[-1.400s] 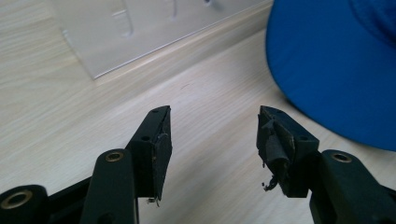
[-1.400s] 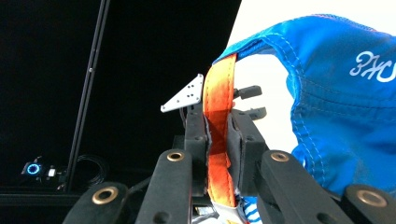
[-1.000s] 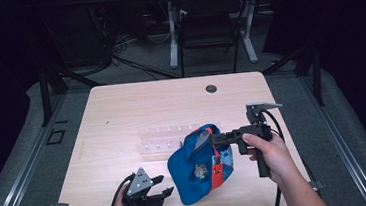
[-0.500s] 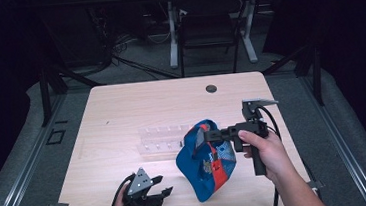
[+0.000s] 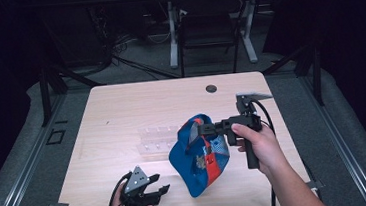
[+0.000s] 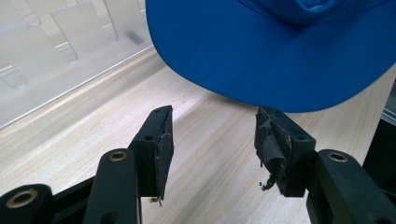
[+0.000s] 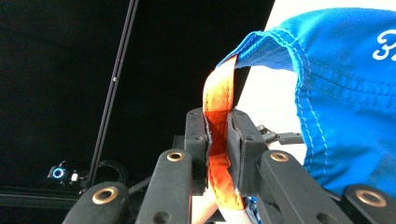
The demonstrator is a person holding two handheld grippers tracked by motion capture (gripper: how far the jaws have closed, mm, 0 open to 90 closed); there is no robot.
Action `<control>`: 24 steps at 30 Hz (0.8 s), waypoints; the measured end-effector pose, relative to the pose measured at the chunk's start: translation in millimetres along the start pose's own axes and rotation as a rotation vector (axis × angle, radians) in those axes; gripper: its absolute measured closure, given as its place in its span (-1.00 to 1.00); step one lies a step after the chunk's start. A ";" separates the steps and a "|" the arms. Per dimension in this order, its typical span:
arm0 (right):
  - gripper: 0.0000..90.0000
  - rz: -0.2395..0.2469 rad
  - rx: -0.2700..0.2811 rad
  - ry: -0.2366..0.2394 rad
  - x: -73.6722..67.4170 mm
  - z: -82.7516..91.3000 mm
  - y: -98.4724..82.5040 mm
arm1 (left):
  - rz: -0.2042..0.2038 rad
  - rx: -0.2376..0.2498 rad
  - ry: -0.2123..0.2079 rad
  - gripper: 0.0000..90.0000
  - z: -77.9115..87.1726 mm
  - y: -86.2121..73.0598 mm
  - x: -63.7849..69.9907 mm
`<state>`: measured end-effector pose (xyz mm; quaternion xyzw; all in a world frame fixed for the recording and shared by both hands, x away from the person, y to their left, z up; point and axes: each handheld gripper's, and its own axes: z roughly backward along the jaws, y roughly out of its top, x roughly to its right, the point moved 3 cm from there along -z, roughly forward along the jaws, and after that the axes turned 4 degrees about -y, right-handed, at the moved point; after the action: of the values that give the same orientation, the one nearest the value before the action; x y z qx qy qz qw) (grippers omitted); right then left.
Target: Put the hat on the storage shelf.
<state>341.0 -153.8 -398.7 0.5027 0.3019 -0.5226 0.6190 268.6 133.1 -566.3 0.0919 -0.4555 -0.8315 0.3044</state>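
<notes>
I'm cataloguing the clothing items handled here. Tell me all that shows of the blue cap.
The blue cap is soft stitched fabric with a stiff plain brim, an orange strap and white lettering. The right gripper is shut on that strap, holding the cap tilted, its lower edge at the wooden table, beside a clear plastic rack.

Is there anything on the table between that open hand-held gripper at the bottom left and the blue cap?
Nothing: bare wood separates the left hand-held gripper from the blue cap, as the left gripper view shows. The clear plastic rack lies off to the side.
</notes>
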 end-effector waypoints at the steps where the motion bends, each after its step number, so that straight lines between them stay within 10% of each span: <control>1: 0.76 0.001 -0.002 0.001 -0.6 -0.3 1.5 | -0.002 0.002 0.001 0.05 0.7 0.3 -0.5; 24: 0.76 0.014 0.029 0.002 -29.7 -14.9 32.5 | -0.135 0.094 0.007 0.03 -0.4 38.1 37.4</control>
<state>366.1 -131.4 -366.7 0.5142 0.2914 -0.5221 0.6149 255.0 95.6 -530.9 0.1397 -0.4856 -0.8275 0.2446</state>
